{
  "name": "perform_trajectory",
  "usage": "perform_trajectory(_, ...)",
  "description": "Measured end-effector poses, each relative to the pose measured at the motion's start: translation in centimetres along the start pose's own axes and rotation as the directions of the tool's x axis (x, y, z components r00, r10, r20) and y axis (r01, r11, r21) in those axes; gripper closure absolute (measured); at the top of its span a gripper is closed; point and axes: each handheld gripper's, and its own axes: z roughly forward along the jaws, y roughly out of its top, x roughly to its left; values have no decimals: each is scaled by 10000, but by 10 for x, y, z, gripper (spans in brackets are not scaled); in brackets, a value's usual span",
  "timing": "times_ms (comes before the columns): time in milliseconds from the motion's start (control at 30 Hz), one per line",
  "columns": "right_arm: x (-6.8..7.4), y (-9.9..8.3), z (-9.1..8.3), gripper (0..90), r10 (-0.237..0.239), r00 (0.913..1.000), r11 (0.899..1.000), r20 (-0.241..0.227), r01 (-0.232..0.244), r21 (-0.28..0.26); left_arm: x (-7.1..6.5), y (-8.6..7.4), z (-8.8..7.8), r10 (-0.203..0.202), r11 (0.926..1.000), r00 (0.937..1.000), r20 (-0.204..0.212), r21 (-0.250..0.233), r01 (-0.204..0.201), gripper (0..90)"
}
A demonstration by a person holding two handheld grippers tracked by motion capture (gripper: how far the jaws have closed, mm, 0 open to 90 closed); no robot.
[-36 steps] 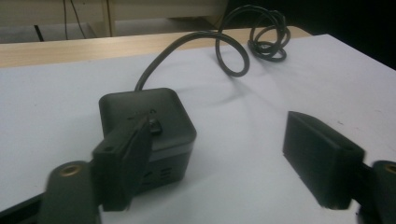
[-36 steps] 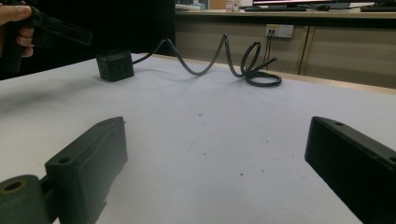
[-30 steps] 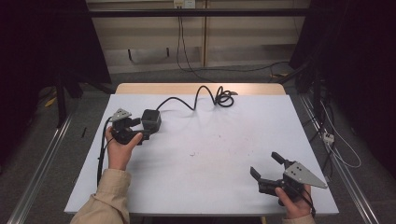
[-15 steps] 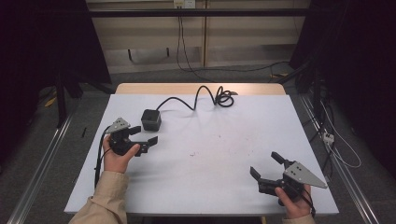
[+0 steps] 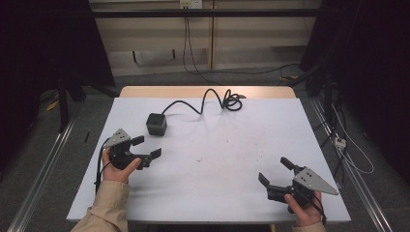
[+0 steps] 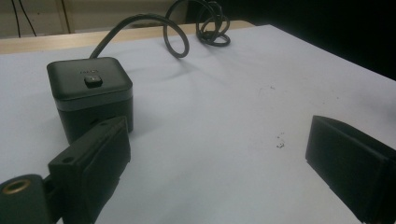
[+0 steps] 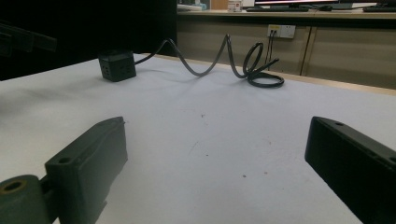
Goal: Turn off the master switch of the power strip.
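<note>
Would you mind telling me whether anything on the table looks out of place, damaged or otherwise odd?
Nothing is damaged or spilled. The black cube sits upright on the table. Its cord loops loosely and rises off the surface in arcs. A few small dark specks mark the tabletop. Both grippers are open, holding nothing.

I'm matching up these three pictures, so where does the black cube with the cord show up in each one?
High view: black cube, upper left of the table.
Left gripper view: upper left, just beyond the left jaw.
Right gripper view: far upper left.
Shared landmark: coiled cord at the table's far edge.
</note>
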Motion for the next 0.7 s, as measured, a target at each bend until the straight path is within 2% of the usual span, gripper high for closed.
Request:
perform_trajectory(100, 0, 0, 0, 49, 23, 10000, 10000, 28, -23, 15, -1, -2, -1, -22, 9999, 10000, 43, -113, 23, 61)
perform_trajectory(300, -1, 0, -1, 49, 26, 10000, 10000, 29, -26, 9, -4, -6, -5, 89, 10000, 9998, 155, -30, -89, 61)
perform_trajectory(600, 0, 0, 0, 49, 24, 10000, 10000, 9, -24, 33, -5, -13, -10, 148, 9999, 9998, 119, -13, -148, 62)
perform_trajectory(700, -1, 0, -1, 49, 24, 10000, 10000, 18, -24, 23, -6, -14, -13, 287, 9996, 9995, 109, -19, -287, 61)
